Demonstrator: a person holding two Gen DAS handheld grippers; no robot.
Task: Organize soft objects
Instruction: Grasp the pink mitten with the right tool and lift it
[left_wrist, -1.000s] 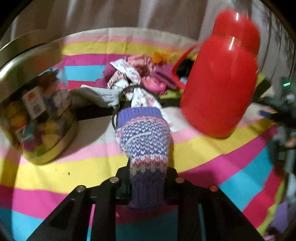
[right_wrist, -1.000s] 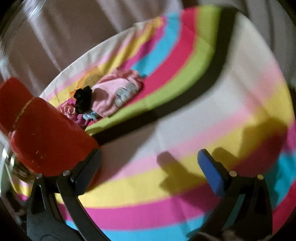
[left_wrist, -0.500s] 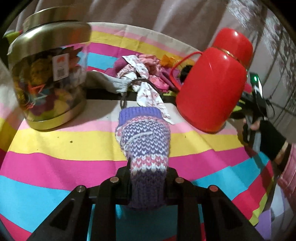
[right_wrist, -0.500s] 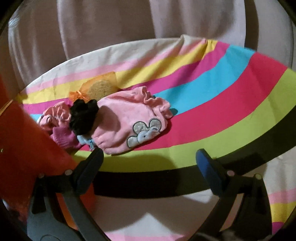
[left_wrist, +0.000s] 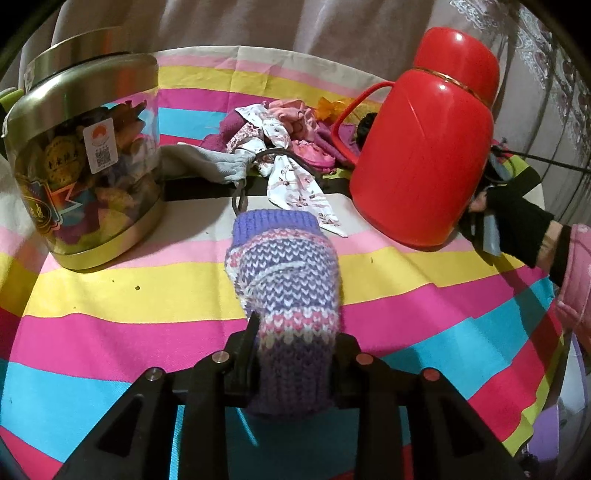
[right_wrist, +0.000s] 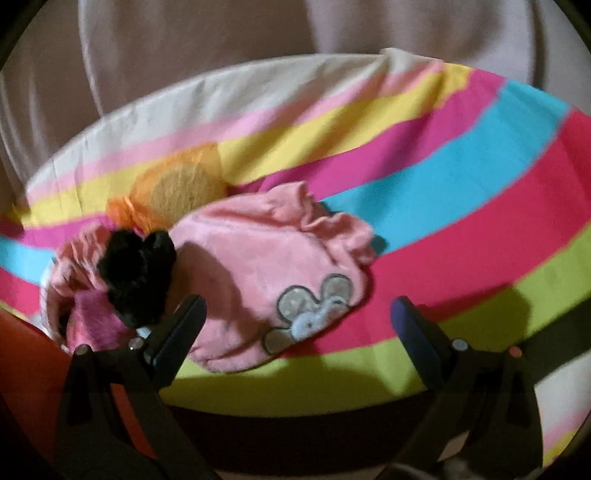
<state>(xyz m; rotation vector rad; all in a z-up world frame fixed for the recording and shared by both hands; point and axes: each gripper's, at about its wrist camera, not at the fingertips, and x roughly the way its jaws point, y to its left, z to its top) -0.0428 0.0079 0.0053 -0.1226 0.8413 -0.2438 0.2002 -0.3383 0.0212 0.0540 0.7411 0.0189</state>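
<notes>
Left tool (left_wrist: 293, 354): gripping the knitted purple mitten (left_wrist: 286, 291), lower centre of frame; jaws have just been opening slightly, mitten between them.
Right tool (right_wrist: 295, 317): open, nothing between the jaws.
Pink elephant mitten (right_wrist: 266, 280): centre of right view, on the striped cloth (right_wrist: 461, 192).
Black pom-pom (right_wrist: 138, 273): touching the pink mitten's left edge.
Red flask (left_wrist: 424, 147): upper right.
Jar (left_wrist: 85, 166): upper left.

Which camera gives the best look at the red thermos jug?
The left wrist view. The red thermos jug stands there whole, with cap, handle and base on the striped cloth, beside the pile of soft clothes. The right wrist view catches only a dark red sliver at its lower left edge.
</notes>
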